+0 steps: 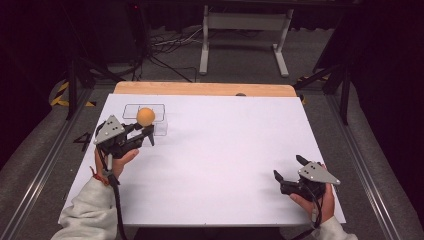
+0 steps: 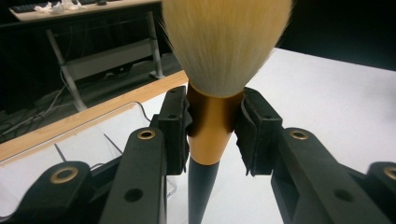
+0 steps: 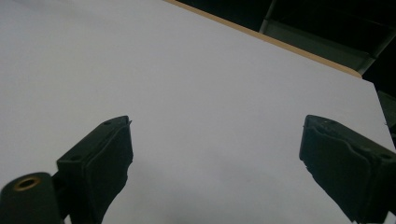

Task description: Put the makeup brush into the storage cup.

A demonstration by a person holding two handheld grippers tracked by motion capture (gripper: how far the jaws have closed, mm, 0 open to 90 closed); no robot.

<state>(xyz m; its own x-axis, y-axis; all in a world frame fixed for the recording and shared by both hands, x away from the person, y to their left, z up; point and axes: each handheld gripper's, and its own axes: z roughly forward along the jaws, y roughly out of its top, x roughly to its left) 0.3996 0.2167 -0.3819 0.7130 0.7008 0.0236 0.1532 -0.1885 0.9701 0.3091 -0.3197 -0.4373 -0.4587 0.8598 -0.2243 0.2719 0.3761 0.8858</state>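
Left gripper [image 1: 145,131] clamps a makeup brush [image 2: 219,70] at the table's far left.
Its pads pinch the gold ferrule [image 2: 210,123], bristles up, beside what appears to be a clear tray [image 1: 161,128]; the right gripper [image 1: 289,168] rests near right, jaws spread, holding nothing.

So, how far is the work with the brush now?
Already done: the left gripper is shut on the fluffy cream-bristled brush, its pads on the gold metal collar, bristles upward. In hand: the brush is held beside the clear plastic organiser box at the far left of the white table. Left: probably setting it down. The right gripper rests open.
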